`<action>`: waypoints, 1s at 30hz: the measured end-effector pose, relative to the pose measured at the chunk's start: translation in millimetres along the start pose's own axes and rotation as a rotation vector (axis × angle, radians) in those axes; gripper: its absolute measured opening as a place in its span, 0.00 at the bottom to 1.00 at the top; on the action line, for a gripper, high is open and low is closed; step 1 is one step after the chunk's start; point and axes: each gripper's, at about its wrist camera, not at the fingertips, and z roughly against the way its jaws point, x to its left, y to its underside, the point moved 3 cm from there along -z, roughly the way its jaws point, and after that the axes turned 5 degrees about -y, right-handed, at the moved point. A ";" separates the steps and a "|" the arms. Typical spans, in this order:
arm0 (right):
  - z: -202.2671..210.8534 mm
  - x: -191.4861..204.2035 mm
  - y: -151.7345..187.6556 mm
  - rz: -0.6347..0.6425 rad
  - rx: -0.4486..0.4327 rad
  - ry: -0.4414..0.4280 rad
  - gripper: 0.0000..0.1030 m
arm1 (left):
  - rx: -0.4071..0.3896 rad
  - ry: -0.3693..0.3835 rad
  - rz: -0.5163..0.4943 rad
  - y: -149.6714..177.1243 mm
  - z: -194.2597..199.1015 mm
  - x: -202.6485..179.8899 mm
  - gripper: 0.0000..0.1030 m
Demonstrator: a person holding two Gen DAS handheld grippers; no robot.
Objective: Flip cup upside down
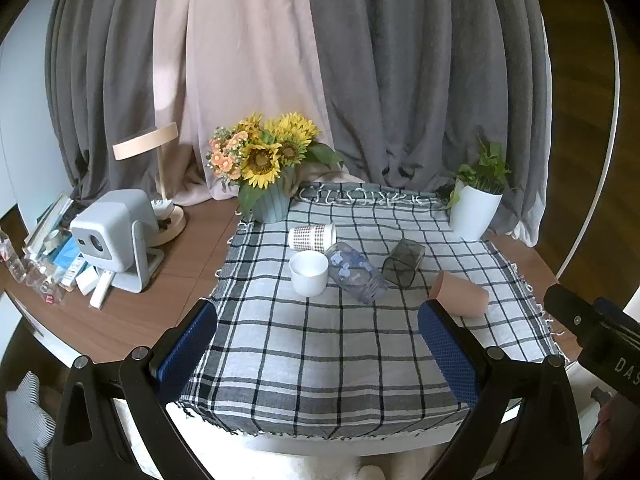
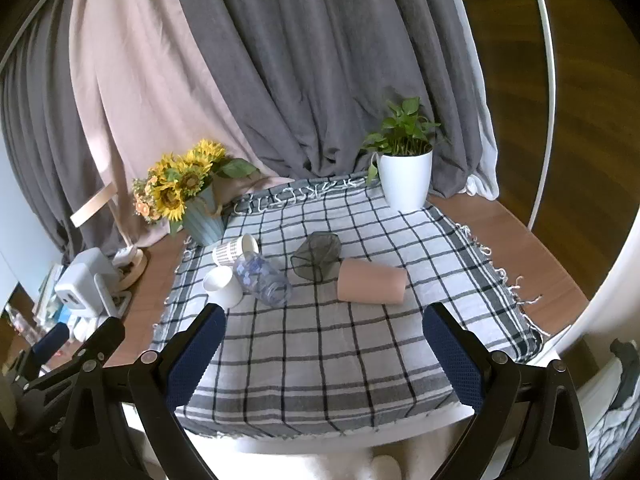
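Observation:
Several cups sit on the checked cloth [image 1: 320, 344]. A white cup [image 1: 308, 273] [image 2: 223, 285] stands upright. A patterned paper cup [image 1: 311, 236] [image 2: 234, 250], a clear blue-printed glass [image 1: 355, 272] [image 2: 262, 278], a dark tinted glass [image 1: 403, 263] [image 2: 316, 255] and a pink cup [image 1: 460, 294] [image 2: 371, 282] lie on their sides. My left gripper [image 1: 318, 342] is open and empty, well short of the cups. My right gripper [image 2: 324, 344] is open and empty, in front of the pink cup; it shows at the right edge of the left wrist view [image 1: 592, 332].
A sunflower vase [image 1: 269, 200] [image 2: 203, 220] stands at the cloth's back left, a white plant pot [image 1: 474, 210] [image 2: 405, 178] at the back right. A small projector [image 1: 114, 234], a lamp [image 1: 160, 184] and clutter sit on the wooden table [image 1: 132, 312] to the left. Curtains hang behind.

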 end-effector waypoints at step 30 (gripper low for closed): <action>1.3 2.9 3.2 -0.009 -0.005 -0.008 0.96 | 0.005 0.020 0.015 4.4 1.4 -4.1 1.00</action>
